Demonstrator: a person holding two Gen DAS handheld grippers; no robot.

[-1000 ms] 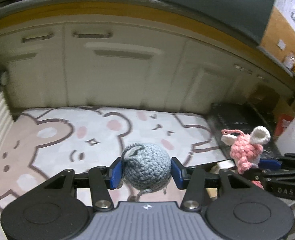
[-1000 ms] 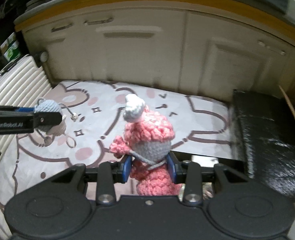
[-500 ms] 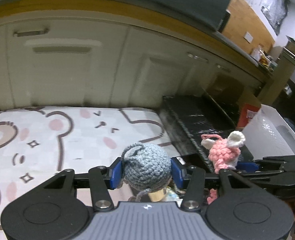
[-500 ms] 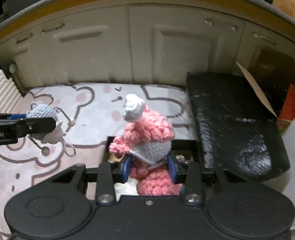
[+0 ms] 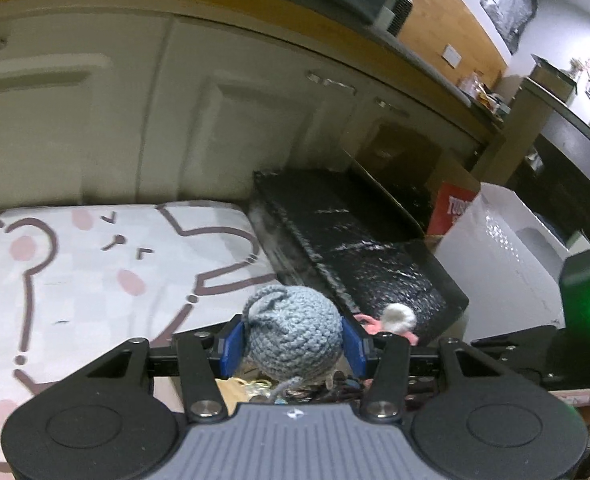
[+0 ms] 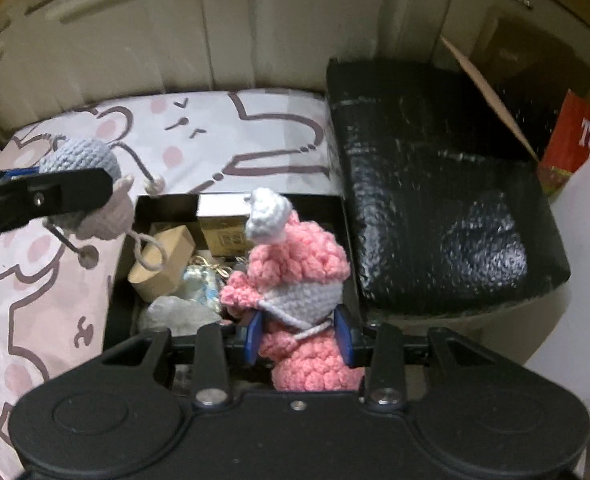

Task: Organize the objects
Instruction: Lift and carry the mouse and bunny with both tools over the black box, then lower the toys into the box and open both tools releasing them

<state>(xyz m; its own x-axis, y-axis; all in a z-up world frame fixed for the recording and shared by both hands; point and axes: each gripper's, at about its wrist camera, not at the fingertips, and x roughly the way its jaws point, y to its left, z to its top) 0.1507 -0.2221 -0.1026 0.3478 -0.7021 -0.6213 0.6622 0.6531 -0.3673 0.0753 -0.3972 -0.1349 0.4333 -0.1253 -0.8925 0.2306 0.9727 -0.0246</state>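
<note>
My left gripper [image 5: 293, 346] is shut on a grey crocheted toy [image 5: 293, 336]. In the right wrist view the toy [image 6: 81, 160] hangs over the left edge of an open black box [image 6: 337, 202]. My right gripper [image 6: 300, 338] is shut on a pink crocheted toy [image 6: 299, 276] with a white ear, held above the box. The box holds a small cardboard box [image 6: 163, 266], crumpled plastic [image 6: 179, 314] and other small items. In the left wrist view only the pink toy's white ear [image 5: 399, 317] shows, just right of the grey toy.
A pink bear-print mat [image 6: 35, 300] lies to the left. A black padded lid or case [image 6: 435, 208] lies right of the box. Cream cabinet doors [image 6: 255, 20] stand behind. A white container [image 5: 507, 256] and a red carton [image 6: 579, 140] stand at the right.
Both grippers have moved right and forward with their toys, from over the mat to over the open black box. The right gripper has dropped lower and tilts down into it.
</note>
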